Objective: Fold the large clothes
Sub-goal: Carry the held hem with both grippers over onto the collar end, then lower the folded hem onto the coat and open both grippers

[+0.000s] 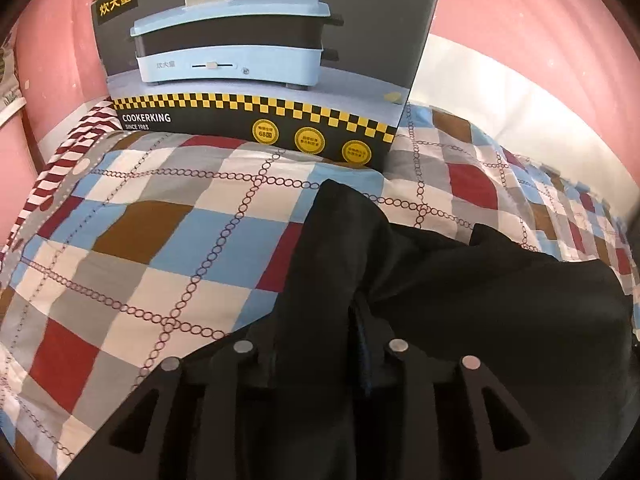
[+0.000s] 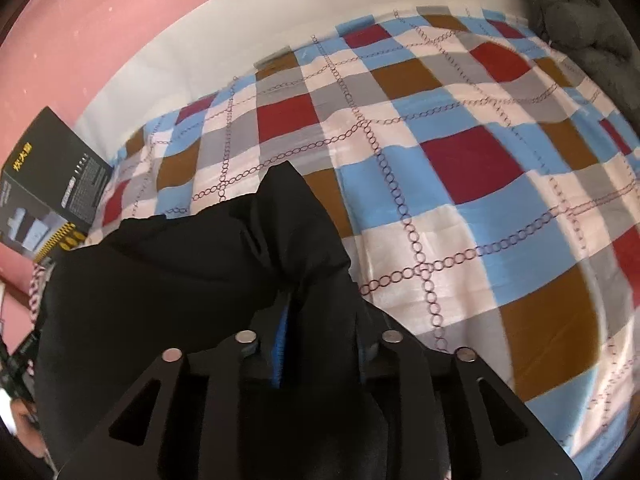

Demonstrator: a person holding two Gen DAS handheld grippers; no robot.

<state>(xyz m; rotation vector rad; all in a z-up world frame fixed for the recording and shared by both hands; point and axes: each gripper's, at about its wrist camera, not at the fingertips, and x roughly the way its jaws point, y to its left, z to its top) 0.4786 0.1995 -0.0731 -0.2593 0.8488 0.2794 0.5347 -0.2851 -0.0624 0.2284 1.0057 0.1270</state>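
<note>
A large black garment (image 1: 460, 300) is held up over a bed with a checked cover (image 1: 160, 240). My left gripper (image 1: 320, 320) is shut on a bunched edge of the black garment, which pokes up past the fingers. In the right wrist view my right gripper (image 2: 320, 312) is shut on another bunched edge of the same garment (image 2: 180, 280), with a blue finger pad (image 2: 282, 340) showing. The cloth hangs to the left of the right gripper and covers both pairs of fingertips.
A dark cardboard cooking pot box (image 1: 264, 52) stands on the bed against the pink wall (image 1: 540, 20); it also shows in the right wrist view (image 2: 48, 188). A grey quilted item (image 2: 580, 12) lies at the far right corner. The checked cover (image 2: 460, 168) spreads wide.
</note>
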